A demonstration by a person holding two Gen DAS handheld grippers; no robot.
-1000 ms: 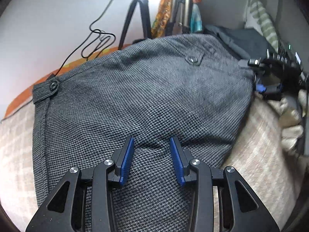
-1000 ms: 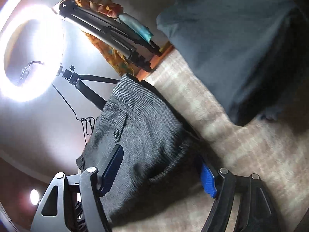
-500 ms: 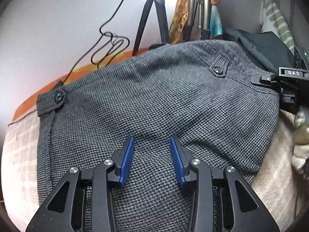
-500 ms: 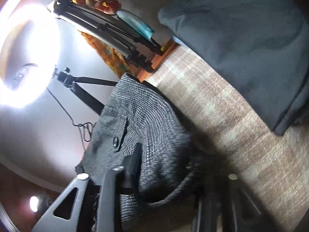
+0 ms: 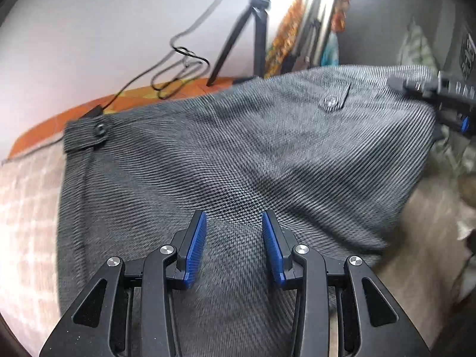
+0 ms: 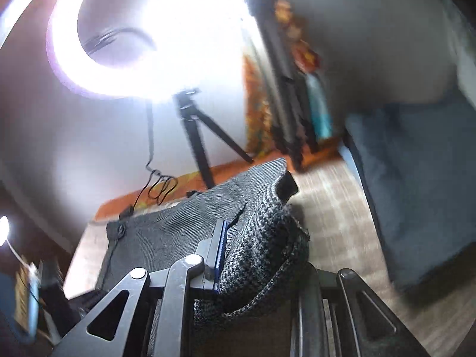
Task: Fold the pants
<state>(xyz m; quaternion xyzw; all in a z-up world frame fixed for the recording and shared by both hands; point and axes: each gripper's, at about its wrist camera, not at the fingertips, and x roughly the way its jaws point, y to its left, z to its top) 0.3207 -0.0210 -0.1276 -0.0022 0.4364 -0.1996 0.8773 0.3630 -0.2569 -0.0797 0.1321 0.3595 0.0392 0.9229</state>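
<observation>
The grey houndstooth pants [image 5: 238, 163] lie spread on the checked bed cover, waistband at the far side with a buttoned tab [image 5: 333, 101] and a belt tab at the left [image 5: 98, 129]. My left gripper [image 5: 233, 238] is open and hovers just over the near part of the cloth. My right gripper [image 6: 255, 255] is shut on a bunched fold of the pants' right edge [image 6: 261, 250] and holds it raised. It shows in the left wrist view at the far right [image 5: 446, 101].
A tripod [image 5: 255, 29] with a lit ring light [image 6: 134, 29] stands behind the bed, with a loose black cable [image 5: 178, 65]. A dark blue cushion [image 6: 416, 193] lies at the right. Orange patterned cloth [image 5: 285, 35] hangs at the back.
My right gripper closed on the pants' right edge and lifted it, swinging its view upright. The left gripper stayed open over the cloth, with its view tilting slightly.
</observation>
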